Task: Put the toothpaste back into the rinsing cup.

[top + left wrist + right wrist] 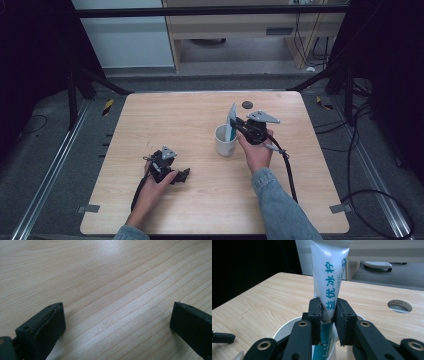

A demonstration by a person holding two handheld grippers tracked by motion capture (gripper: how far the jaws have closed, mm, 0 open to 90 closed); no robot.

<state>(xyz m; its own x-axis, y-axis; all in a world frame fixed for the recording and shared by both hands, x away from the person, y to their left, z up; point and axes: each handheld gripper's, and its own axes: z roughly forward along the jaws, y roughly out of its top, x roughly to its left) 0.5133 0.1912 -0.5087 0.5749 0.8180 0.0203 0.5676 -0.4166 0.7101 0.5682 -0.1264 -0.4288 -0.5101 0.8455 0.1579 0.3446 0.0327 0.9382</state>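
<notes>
A white toothpaste tube point(329, 277) with blue characters stands upright, its lower end inside a white cup point(225, 141) near the middle of the table. My right gripper point(329, 315) is shut on the toothpaste tube just above the cup's rim point(284, 328); in the high view the right gripper point(240, 125) sits to the right of the cup with the tube point(231, 120) rising from it. My left gripper point(184, 174) rests low on the table at front left, open, with bare wood between its fingers point(47, 325).
The wooden table point(165, 120) has a round cable hole point(247, 104) at its far edge, behind the cup. Cables trail from both grippers toward the front edge. Dark floor, rails and a frame surround the table.
</notes>
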